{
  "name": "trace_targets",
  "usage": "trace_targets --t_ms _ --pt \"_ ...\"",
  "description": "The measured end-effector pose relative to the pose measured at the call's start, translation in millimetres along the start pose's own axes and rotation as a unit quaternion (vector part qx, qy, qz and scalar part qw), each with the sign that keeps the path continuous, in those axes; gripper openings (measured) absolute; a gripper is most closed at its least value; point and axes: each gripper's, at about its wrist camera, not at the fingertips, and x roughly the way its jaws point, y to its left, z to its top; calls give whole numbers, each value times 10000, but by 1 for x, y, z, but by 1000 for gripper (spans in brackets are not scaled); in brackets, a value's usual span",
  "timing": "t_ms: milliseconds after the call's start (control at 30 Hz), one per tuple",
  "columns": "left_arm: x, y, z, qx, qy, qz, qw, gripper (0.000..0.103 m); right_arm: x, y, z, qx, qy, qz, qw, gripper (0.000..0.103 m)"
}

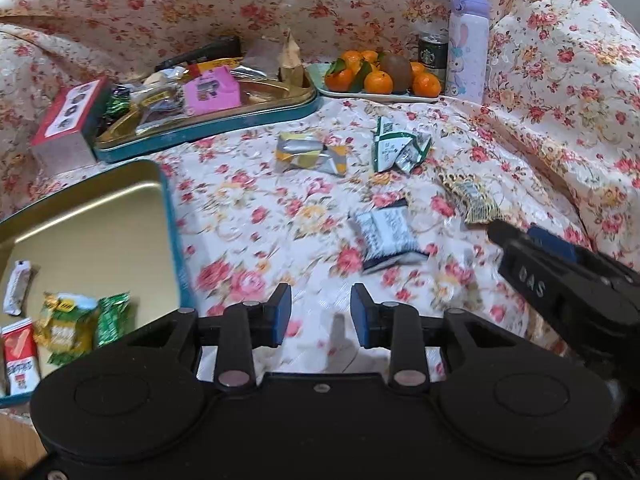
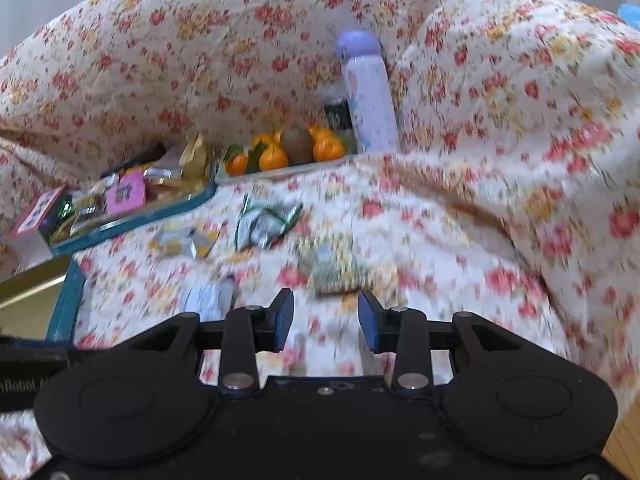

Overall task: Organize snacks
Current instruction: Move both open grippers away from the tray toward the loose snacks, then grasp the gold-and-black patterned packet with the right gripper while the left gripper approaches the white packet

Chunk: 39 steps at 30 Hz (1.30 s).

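My left claw (image 1: 320,314) hangs released over the flowered cloth (image 1: 248,208), blue pads apart with nothing between them. My right claw (image 2: 325,320) is likewise unclenched and empty, its tip also showing at the right of my left view.

The loose snacks lie scattered on the cloth ahead. Nearest my left claw is a white packet with dark print and black ends (image 1: 386,236). Beside it, toward my right claw, sits a crinkled gold-and-green patterned packet (image 1: 472,200). Farther back lie a silver-and-yellow wrapper (image 1: 310,154) and a crumpled green-and-white one (image 1: 398,146).

At my left, an open gold-lined tin with teal sides (image 1: 170,216) holds green, yellow and red-white packets. Behind it a second teal tray (image 1: 208,128) is heaped with snacks, a pink box (image 1: 212,90) among them.
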Motion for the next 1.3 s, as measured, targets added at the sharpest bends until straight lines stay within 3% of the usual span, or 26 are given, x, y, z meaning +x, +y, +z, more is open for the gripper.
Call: trace_targets --t_ms 133,300,500,700,1133,1300 --pt "9 -5 9 -46 68 -6 10000 41 25 -3 15 -123 -173 13 9998 45" --pt "19 -10 13 -11 148 42 9999 41 59 -1 25 -342 162 148 9992 52" --pt "27 -13 17 -28 211 -69 9997 41 83 -1 19 -559 339 106 9978 52" --pt "36 -15 25 -136 286 -246 9992 41 93 2 16 -913 59 58 9958 45" --pt "56 -24 40 -171 426 -606 9971 45 98 -17 18 -342 3 434 9985 44" --pt "58 -26 45 -205 410 -565 9973 46 97 -17 18 -352 3 418 9985 44"
